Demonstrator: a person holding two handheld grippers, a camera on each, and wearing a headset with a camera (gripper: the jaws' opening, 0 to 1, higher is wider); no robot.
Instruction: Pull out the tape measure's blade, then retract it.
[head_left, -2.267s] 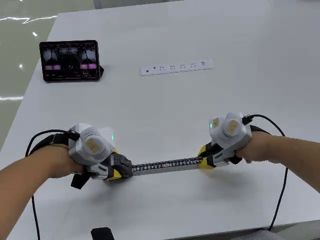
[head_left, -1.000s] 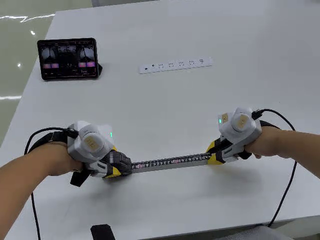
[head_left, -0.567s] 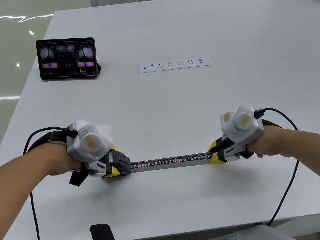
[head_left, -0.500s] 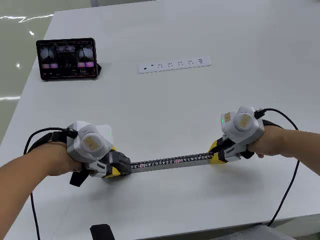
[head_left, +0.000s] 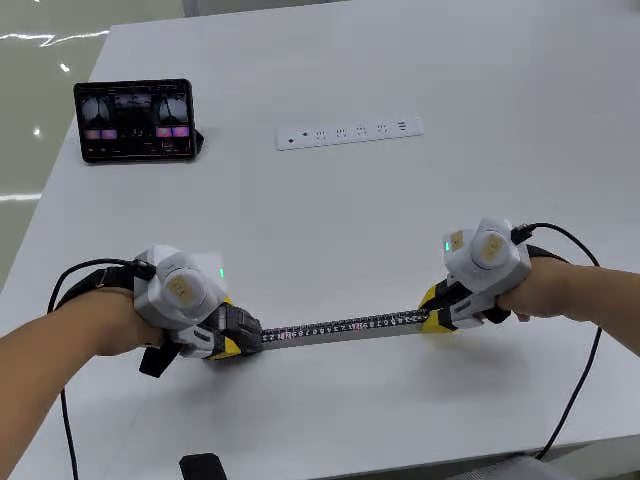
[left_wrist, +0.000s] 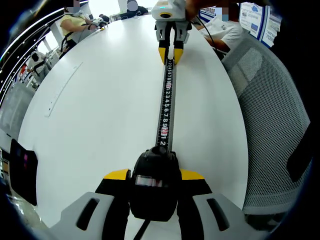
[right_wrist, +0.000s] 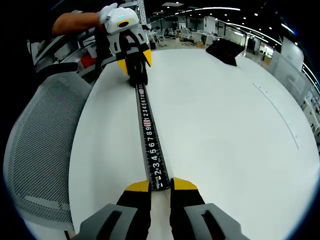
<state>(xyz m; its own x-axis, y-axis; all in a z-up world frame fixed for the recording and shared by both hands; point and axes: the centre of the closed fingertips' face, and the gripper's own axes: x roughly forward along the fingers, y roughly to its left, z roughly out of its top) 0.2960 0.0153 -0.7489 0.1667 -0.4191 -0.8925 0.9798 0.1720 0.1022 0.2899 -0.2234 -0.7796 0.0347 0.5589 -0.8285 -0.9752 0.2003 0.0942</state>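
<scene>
My left gripper (head_left: 232, 335) (left_wrist: 154, 176) is shut on the black tape measure case (head_left: 240, 329) (left_wrist: 154, 182) near the table's front left. The blade (head_left: 340, 327) (left_wrist: 165, 105) (right_wrist: 149, 139), printed with numbers, runs flat just above the white table (head_left: 380, 220) to my right gripper (head_left: 432, 312) (right_wrist: 159, 186). That gripper is shut on the blade's tip, its yellow-tipped fingers (right_wrist: 138, 188) closed on either side of it. In the right gripper view the case (right_wrist: 136, 67) sits at the blade's far end, in the left gripper (right_wrist: 133, 56). The right gripper (left_wrist: 170, 52) appears far off in the left gripper view.
A black tablet (head_left: 138, 120) with a lit screen stands at the back left of the table. A white power strip (head_left: 349, 133) lies at mid-back. A grey mesh chair (left_wrist: 272, 130) (right_wrist: 42, 150) stands beside the table's front edge. Cables (head_left: 575, 390) trail from both grippers.
My right gripper has drawn further to the right with the blade tip, so more blade lies out between the grippers. The left gripper and case have stayed put.
</scene>
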